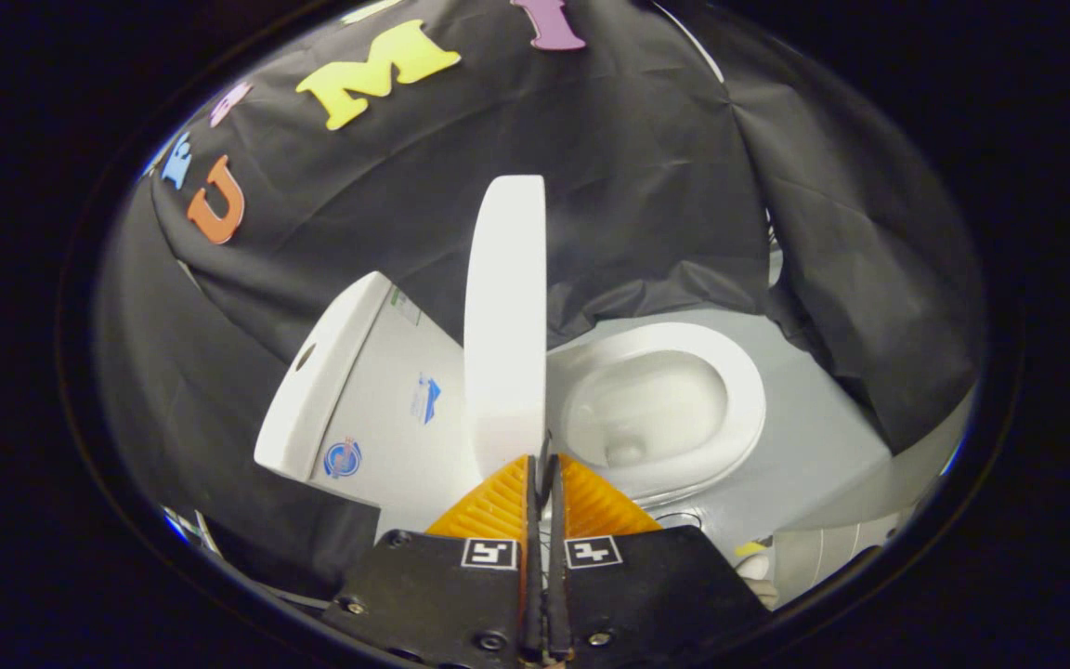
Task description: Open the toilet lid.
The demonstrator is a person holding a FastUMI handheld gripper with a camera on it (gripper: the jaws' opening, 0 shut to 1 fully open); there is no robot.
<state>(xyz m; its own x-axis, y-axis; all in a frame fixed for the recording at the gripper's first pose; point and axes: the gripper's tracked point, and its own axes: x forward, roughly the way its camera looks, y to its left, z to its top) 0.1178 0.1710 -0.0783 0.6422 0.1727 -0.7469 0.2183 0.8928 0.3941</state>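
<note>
Looks like I'm mostly done here: the toilet lid (504, 325) stands raised edge-on just ahead of my gripper (544, 469), between the tank (358, 390) and the open seat (656, 409). Fingers pressed together, apparently holding nothing, tips right at the lid's edge. Maybe just lean it back onto the tank.

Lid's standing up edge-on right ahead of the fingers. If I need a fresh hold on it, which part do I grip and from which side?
Take the lid by its thin free rim, nearest the gripper, coming straight in as now. It stands edge-on between the tank and the open bowl, so its two broad faces suit one finger each. The fingers look nearly closed on that lower rim; whether both press it is unclear.
</note>
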